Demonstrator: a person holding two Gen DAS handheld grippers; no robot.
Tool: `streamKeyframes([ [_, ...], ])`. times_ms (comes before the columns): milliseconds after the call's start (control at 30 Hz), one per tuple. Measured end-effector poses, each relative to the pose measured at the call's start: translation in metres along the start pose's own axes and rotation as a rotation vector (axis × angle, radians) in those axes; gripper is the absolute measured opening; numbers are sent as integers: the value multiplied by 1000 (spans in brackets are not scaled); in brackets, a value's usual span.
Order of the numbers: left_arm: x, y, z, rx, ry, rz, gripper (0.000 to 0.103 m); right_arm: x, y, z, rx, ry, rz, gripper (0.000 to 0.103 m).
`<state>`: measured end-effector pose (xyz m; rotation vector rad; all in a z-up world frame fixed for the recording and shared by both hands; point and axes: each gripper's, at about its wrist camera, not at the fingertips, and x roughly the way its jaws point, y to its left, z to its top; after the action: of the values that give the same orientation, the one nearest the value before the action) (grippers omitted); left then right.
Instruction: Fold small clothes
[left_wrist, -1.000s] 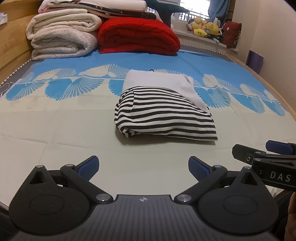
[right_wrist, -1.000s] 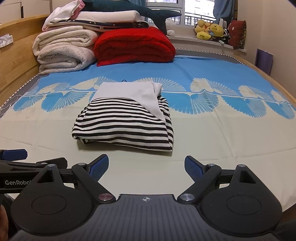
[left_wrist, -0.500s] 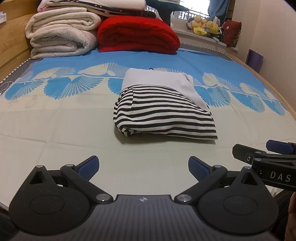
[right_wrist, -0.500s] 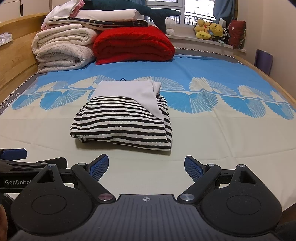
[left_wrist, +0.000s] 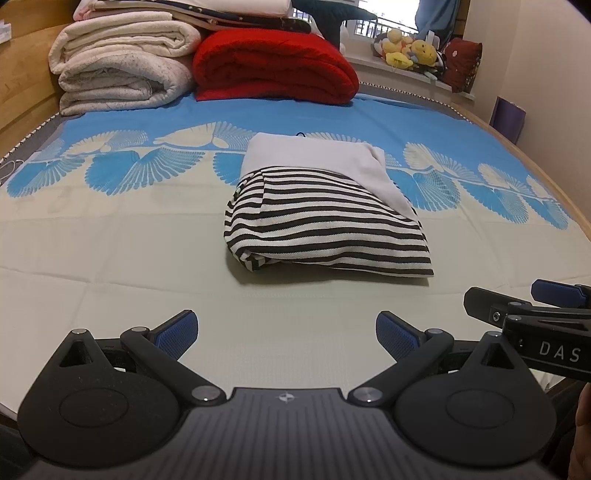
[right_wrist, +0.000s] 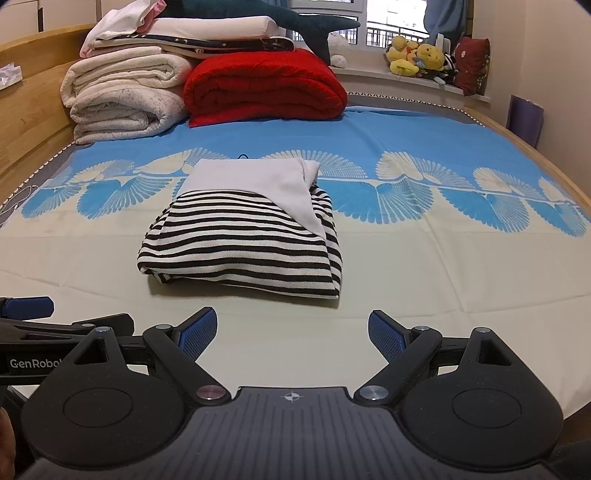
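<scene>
The black-and-white striped knit garment (left_wrist: 325, 225) is lying soft and floppy, so you're pinching its near fold while both tongs (left_wrist: 286, 330) (right_wrist: 291, 330) are gaping apart.

Both wrist cameras sit low at the near edge of the bed (left_wrist: 110, 236), looking along their own fingers toward the far edge. The left view sits left of the right one — each catches the other's gripper at its side. Both share the folded striped garment (left_wrist: 325, 225) (right_wrist: 243, 243) mid-bed — near, not close.
</scene>
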<state>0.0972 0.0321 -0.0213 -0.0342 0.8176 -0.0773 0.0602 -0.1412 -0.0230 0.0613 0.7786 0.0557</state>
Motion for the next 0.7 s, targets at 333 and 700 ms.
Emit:
streamKeyframes([
  [333,1,2,1,0,6,-4,102,1,-2,-1,0,5,-2,90],
  [700,1,2,1,1,4,-5,102,1,-2,-1,0,7,-3,90],
])
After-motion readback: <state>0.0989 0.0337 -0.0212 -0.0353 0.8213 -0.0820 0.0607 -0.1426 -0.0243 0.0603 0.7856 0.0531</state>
